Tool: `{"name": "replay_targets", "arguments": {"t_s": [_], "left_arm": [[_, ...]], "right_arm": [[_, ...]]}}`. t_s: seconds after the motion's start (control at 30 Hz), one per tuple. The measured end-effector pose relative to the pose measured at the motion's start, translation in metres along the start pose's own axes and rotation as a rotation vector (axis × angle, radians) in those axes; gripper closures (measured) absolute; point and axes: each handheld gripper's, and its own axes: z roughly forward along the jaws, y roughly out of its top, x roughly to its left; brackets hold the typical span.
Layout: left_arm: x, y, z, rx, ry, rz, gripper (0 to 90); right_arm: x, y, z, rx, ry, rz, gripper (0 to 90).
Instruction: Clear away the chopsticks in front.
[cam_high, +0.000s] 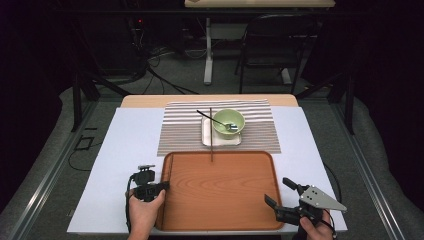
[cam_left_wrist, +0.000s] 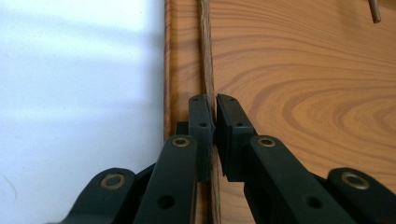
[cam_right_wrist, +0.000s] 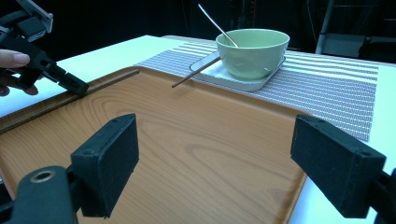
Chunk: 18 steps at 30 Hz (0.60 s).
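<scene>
At the left, the left gripper (cam_high: 162, 187) sits low over the left rim of the wooden tray (cam_high: 225, 200), held in the person's left hand (cam_high: 144, 212), which comes up from the near edge of the table. Its black jaws point toward the tray's middle and are pinched together on a thin, round wooden chopstick (cam_left_wrist: 206, 70) that lies along the tray's inner left edge, just inside the raised rim. In the left gripper view the stick's grain shows pale brown against the warmer, swirled grain of the tray floor.

The tray is a rounded rectangle with a smooth, slightly glossy surface, resting on a flat white sheet (cam_high: 125, 145) that covers the table. Beyond it lies a woven placemat (cam_high: 180, 130) with fine grey and white stripes. On the mat stands a shallow white square dish (cam_high: 207, 135) carrying a smooth pale green bowl (cam_high: 228, 122), with a slim metal spoon (cam_high: 212, 119) leaning out of the bowl to the left. A second chopstick (cam_high: 211, 135) lies straight from the mat across the dish's edge onto the tray's far rim.

At the right, the right gripper (cam_high: 280, 197) hangs over the tray's near right corner, gripped from below by the right hand (cam_high: 317, 231), a grey three-cornered plate on top. Its padded, blocky jaws stand wide apart, with nothing between them.
</scene>
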Motion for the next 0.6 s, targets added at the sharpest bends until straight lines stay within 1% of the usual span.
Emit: {"name": "replay_targets", "arguments": {"t_s": [0.13, 0.2, 0.37, 0.47, 0.53, 0.57, 0.6], "left_arm": [[-0.0014, 0.0005, 0.0011, -0.007, 0.005, -0.002, 84.8], [-0.001, 0.0008, 0.0013, -0.009, 0.001, -0.002, 84.7], [-0.0006, 0.0012, 0.0011, -0.012, -0.004, -0.004, 81.9], [0.0002, 0.0016, -0.0003, -0.01, -0.012, 0.0, 78.5], [0.0004, 0.0022, -0.0014, -0.021, -0.022, -0.005, 76.0], [0.0007, 0.0029, -0.0024, -0.02, -0.027, -0.003, 73.5], [0.0007, 0.0037, -0.0032, -0.029, -0.041, -0.01, 71.3]], "right_arm": [[-0.0001, 0.0, 0.0, 0.0, 0.0, 0.0, 14.6], [-0.0001, 0.0, 0.0, 0.0, 0.0, 0.0, 14.6], [-0.0001, 0.0, 0.0, 0.0, 0.0, 0.001, 14.6], [0.0, 0.0, -0.0001, -0.001, 0.0, 0.0, 14.6], [0.0, 0.0, -0.0001, -0.001, 0.0, 0.0, 14.6], [0.0, 0.0, -0.0001, 0.0, 0.0, 0.0, 14.6], [-0.0001, 0.0, 0.0, 0.0, 0.0, 0.0, 14.6]]}}
